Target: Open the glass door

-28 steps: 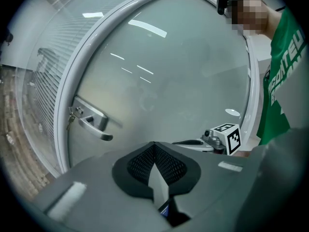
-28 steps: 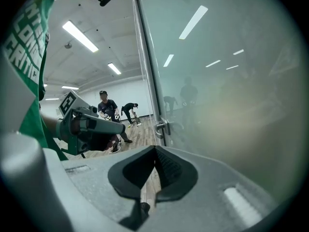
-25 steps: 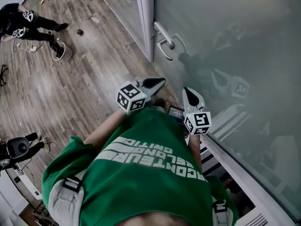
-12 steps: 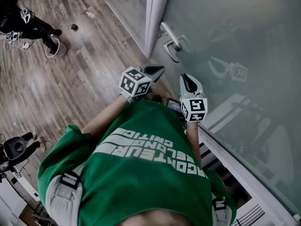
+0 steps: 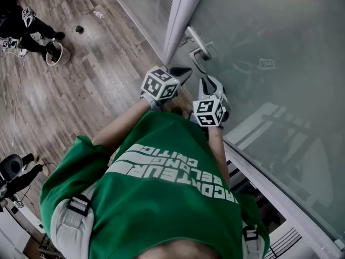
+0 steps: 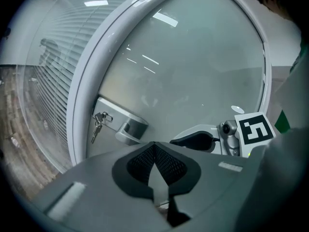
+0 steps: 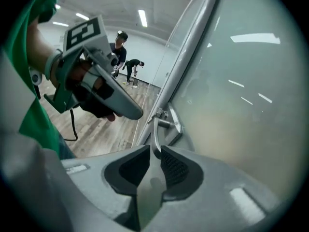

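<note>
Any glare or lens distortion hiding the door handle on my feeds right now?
Head view: faint reflections on the frosted glass door, door handle sharp. Left gripper view: fisheye bows the door frame into an arc, ceiling-light streaks on the glass, door handle and keys clear. Right gripper view: similar streaks, door handle clear in front of the right hand-held gripper.

You are holding your grey two-jaw left gripper (image 5: 182, 72) out in front of you, its dark ribbed jaws pressing together with nothing between them. Your grey two-jaw right gripper (image 5: 208, 82) is pointing ahead just beside it, its jaws standing a narrow gap apart. Your left forearm (image 5: 121, 129) and right forearm (image 5: 218, 152) are reaching forward, bare, from your green T-shirt (image 5: 161, 182).
</note>
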Demonstrator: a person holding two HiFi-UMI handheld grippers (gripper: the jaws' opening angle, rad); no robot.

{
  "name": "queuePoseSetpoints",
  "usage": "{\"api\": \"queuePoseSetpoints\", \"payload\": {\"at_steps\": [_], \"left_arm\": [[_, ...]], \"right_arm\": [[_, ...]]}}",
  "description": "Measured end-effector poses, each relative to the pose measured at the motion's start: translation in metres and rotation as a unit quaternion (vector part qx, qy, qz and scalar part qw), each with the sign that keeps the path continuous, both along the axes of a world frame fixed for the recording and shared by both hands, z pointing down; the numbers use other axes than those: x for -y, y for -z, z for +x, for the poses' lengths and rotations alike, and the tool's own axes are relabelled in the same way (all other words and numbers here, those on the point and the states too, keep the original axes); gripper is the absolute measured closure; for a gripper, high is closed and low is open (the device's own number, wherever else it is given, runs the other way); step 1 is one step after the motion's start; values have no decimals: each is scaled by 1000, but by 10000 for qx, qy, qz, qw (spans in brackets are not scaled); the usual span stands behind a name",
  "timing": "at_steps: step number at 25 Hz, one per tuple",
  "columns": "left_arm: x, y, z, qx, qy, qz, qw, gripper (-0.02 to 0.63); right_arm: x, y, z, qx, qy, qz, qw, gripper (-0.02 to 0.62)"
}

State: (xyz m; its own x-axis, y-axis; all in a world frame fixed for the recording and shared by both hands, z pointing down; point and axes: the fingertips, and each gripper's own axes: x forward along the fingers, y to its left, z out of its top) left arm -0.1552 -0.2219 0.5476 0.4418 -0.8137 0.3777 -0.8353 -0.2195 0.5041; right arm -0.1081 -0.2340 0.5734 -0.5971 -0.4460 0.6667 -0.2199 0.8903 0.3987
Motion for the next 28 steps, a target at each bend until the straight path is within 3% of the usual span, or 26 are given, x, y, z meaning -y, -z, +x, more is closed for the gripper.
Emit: {"api": "queuePoseSetpoints", "payload": {"at_steps": [7,16,20,28], "left_arm": [[16,-1,1,146,-327,-40,9994,591],[27,-8,10,377,-663,-179,9969,591],[37,-23,16,497,-770,-212,9956,591],[35,-22,14,518,-859,-295,9945,591]], "right_arm": [[13,-18,-11,-649,77,349,9973,538],[19,-28,-17,-1025,164,696,9922,538],[24,-45,-17,-1240,311,686,9894,540],[16,-36,-21,-1193,288,509,9911,549]]}}
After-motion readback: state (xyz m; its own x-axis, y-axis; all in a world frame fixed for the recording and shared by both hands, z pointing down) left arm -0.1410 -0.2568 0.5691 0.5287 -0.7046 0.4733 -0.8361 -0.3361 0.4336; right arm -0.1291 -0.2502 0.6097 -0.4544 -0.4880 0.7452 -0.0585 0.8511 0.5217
